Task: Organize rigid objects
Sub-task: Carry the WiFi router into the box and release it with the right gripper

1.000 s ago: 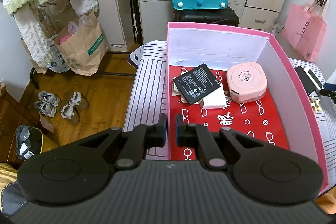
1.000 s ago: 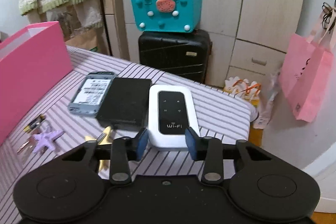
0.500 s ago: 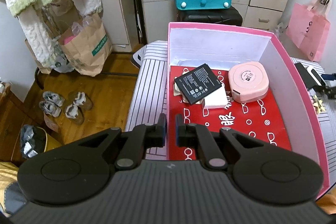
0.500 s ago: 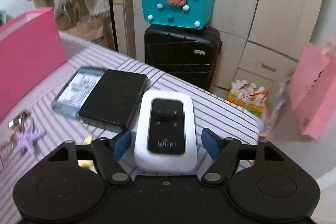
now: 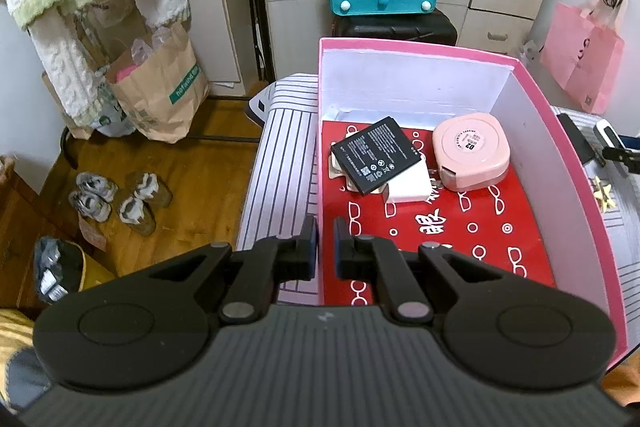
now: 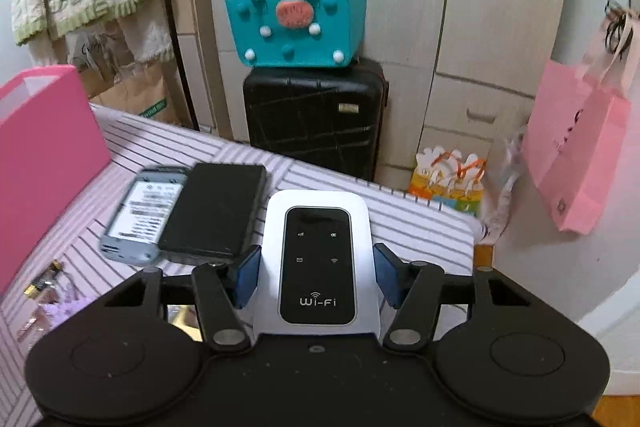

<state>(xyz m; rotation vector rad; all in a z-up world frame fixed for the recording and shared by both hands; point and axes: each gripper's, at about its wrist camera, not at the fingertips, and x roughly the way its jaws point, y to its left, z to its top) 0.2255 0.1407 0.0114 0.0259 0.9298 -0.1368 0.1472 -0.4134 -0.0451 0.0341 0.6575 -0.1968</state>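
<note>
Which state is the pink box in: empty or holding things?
Holding things: inside the pink box lie a black battery, a white block and a pink round case.

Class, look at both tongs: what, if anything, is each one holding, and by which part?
Left tongs: shut, empty. Right tongs: closing astride the WiFi router, blue pads beside its long sides; a firm grip cannot be told yet.

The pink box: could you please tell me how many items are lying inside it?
3 visible in the pink box: a black battery far left, a white block partly beneath it, a pink round case far right. Something may hide underneath the battery.
</note>
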